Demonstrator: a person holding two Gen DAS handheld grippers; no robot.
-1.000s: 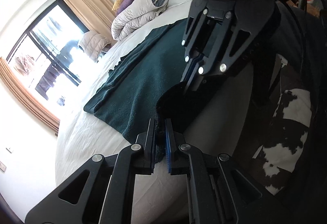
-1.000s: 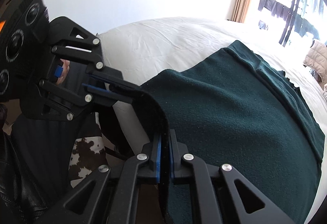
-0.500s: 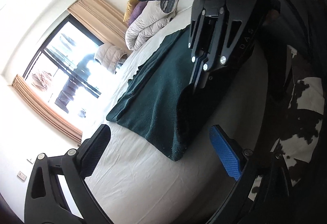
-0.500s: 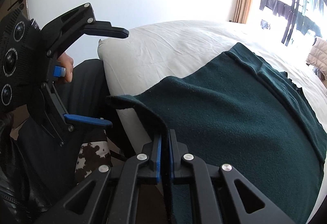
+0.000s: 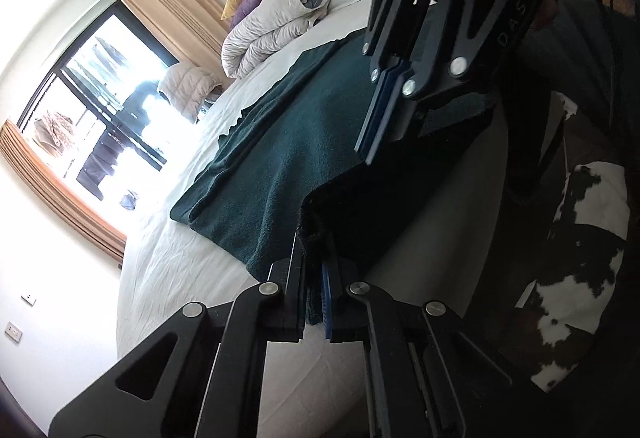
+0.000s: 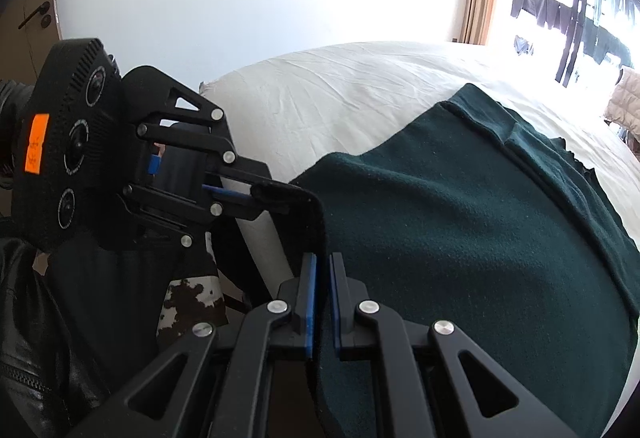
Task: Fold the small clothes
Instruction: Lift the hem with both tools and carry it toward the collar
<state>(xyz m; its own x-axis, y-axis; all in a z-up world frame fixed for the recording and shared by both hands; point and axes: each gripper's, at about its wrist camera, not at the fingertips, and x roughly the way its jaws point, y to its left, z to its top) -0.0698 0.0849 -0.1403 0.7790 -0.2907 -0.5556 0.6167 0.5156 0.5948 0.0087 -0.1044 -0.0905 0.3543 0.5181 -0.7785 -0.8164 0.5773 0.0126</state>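
On the white bed (image 6: 340, 98) the dark green garment (image 6: 460, 230) lies spread flat, its near edge hanging past the mattress edge (hem lifted between both tools). Left gripper (image 5: 314, 278) is clamped tight on one near corner of the hem; right gripper (image 6: 322, 298) is at the other corner, jaws opening, cloth edge between the blue pads with a gap showing. Crumpled duvet (image 5: 276, 22) sits at the bed's far end, near the curtained window (image 5: 92, 110).
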